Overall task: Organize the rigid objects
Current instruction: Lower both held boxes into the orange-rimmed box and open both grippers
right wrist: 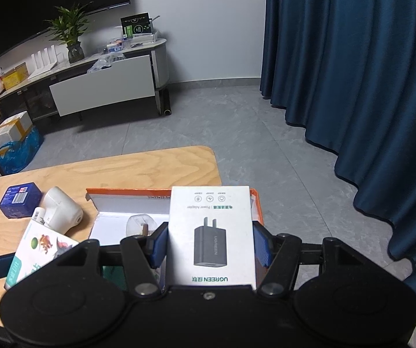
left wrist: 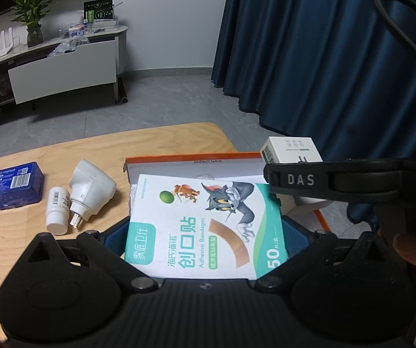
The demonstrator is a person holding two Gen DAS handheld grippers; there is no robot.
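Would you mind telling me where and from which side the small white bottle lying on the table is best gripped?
Probably across the middle of the white bottle, from above. It lies on its side, cap toward the camera, so the round body offers two opposite sides. The white plug adapter sits close against its right, so set the fingers carefully into that narrow gap.

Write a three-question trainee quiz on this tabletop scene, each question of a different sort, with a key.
1. True or false: the left claw is shut on the bandage box.
2. The right claw holds: A) the blue box; B) the power adapter box; C) the white bottle.
3. Fill in: the white bottle lies on the wooden table beside the white ____.

Key: 1 true; 2 B; 3 plug adapter.
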